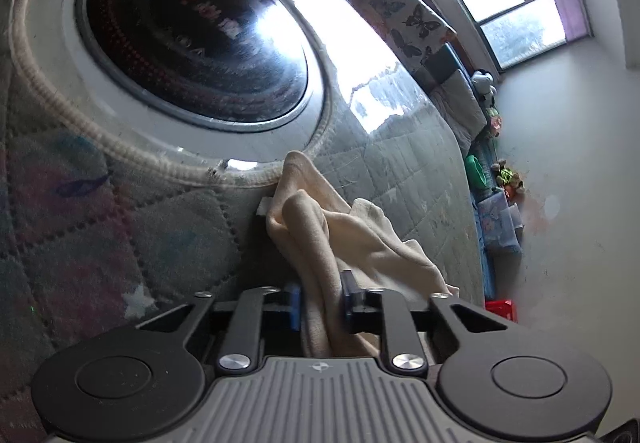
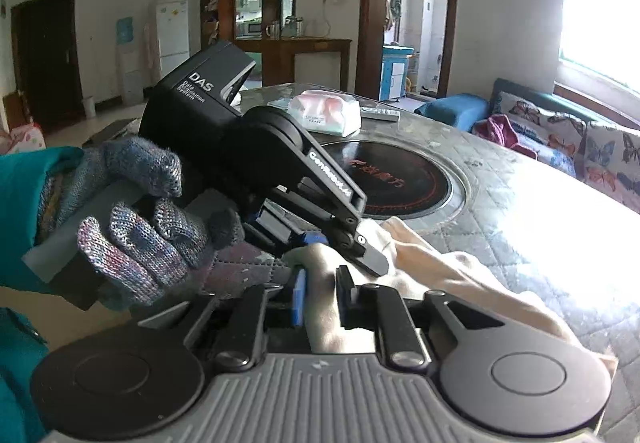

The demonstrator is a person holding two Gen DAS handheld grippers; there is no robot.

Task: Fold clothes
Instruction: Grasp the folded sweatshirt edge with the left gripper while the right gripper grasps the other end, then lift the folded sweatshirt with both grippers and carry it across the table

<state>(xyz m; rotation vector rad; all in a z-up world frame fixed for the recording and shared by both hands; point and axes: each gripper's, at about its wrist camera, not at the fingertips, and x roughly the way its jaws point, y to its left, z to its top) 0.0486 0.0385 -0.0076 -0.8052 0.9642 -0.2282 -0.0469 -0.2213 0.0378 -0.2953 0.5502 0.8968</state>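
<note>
Both grippers hold the same cream garment (image 2: 452, 275), which lies on the quilted table cover (image 2: 540, 203) just beside the round black cooktop (image 2: 404, 179) set in the middle of the table; it seems the step in hand is to take up one edge of the cloth with two grips, before it is spread or folded over

The left gripper (image 1: 320, 303) has its jaws nearly closed, with a bunched fold of the cloth pinched between the blue pads; the right gripper (image 2: 322, 297) has its jaws narrow in the same way, and the cloth passes between them, so I judge it is also gripping; the two grips are very near each other, the left gripper seen just in front of the right one, held by a gloved hand (image 2: 136, 227)

The next move, I think, calls for pulling the two grips apart along the edge, so the cloth comes flat; the grip is on a thick bunch, so some layers may slip out
</note>
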